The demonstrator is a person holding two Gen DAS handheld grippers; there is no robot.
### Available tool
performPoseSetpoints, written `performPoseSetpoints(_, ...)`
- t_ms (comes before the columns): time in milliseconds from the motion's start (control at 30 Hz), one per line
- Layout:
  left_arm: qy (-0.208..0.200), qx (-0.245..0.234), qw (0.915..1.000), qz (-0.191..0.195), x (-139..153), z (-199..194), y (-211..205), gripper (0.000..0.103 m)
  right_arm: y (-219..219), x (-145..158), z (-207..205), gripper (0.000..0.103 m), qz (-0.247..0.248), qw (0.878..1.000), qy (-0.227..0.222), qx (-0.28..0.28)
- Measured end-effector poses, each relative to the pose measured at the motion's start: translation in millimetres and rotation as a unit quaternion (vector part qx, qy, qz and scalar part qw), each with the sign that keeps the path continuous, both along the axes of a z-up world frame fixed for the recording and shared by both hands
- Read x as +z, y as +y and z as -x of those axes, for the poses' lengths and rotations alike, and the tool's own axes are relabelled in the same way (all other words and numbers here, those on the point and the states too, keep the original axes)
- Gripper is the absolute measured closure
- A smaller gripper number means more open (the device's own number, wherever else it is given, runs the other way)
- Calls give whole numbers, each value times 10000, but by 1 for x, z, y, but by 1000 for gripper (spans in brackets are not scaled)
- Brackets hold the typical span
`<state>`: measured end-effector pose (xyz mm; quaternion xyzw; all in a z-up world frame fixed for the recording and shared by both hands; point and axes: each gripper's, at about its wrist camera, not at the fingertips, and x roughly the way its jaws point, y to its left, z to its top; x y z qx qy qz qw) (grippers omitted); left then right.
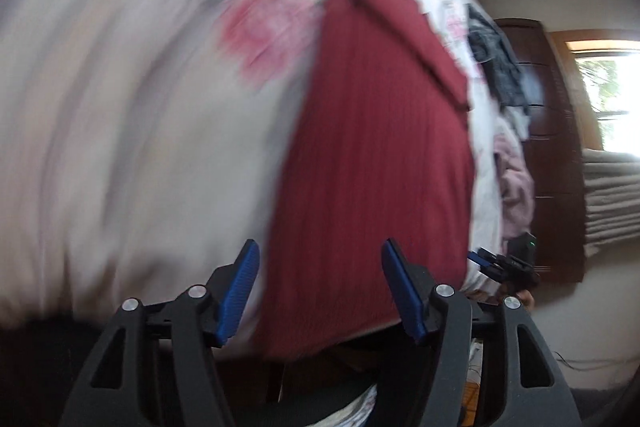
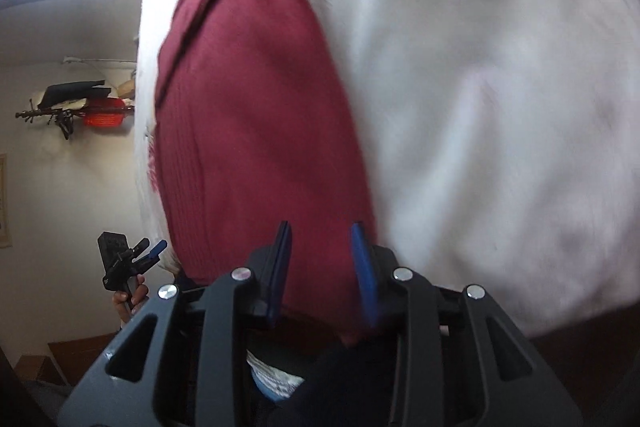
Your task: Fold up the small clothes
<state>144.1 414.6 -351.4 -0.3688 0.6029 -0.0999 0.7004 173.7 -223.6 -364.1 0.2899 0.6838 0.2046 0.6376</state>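
A dark red ribbed garment (image 1: 372,155) lies folded into a long flat panel on a white sheet (image 1: 120,147), with a folded band at its far end. My left gripper (image 1: 320,245) is open at the garment's near edge; its blue pads (image 1: 240,291) straddle the cloth's left part and hold nothing. In the right wrist view the same red garment (image 2: 256,131) runs away from my right gripper (image 2: 321,227). That gripper is open, and the garment's near right corner shows between its fingers. Each gripper appears small in the other's view: right gripper (image 1: 500,263), left gripper (image 2: 136,255).
The sheet carries a blurred pink print (image 1: 268,31). A heap of dark and pink clothes (image 1: 500,75) lies beyond the garment, beside dark wooden furniture (image 1: 560,155) and a bright window (image 1: 612,99). A wall rack with hung items (image 2: 80,107) shows at the left.
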Motion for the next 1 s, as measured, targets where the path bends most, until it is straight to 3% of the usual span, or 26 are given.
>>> performPoseSetpoints(100, 186, 18, 9998, -18, -12, 8, -2, 39, -6, -7, 14, 65, 79, 9999, 33, -147)
performPoseSetpoints(267, 390, 26, 9992, 128, -26, 1, -9, 39, -1, -15, 25, 65, 36, 9998, 63, -169)
performPoseSetpoints(400, 427, -206, 9987, 194, -27, -3, -23, 39, 13, -13, 30, 59, 20, 10000, 63, 50)
performPoseSetpoints(500, 479, -311, 9984, 47, -29, -5, -30, 39, 17, -14, 31, 59, 68, 9998, 36, 203)
performPoseSetpoints(633, 556, -429, 9970, 319, -33, -5, -36, 38, 24, -15, 28, 59, 33, 9999, 58, 94)
performPoseSetpoints(733, 507, -671, 9962, 232, -31, -7, -50, 38, 24, -14, 34, 59, 4, 9997, 89, 214)
performPoseSetpoints(867, 597, -396, 9966, 418, -41, -4, -41, 38, 26, -18, 34, 57, -31, 9998, 129, 133)
performPoseSetpoints(900, 612, -394, 9965, 420, -40, -4, -42, 39, 25, -19, 34, 57, -57, 9998, 148, 108)
performPoseSetpoints(1000, 822, -607, 9943, 289, -40, -4, -49, 62, 21, -19, 34, 57, -151, 9997, 183, 79)
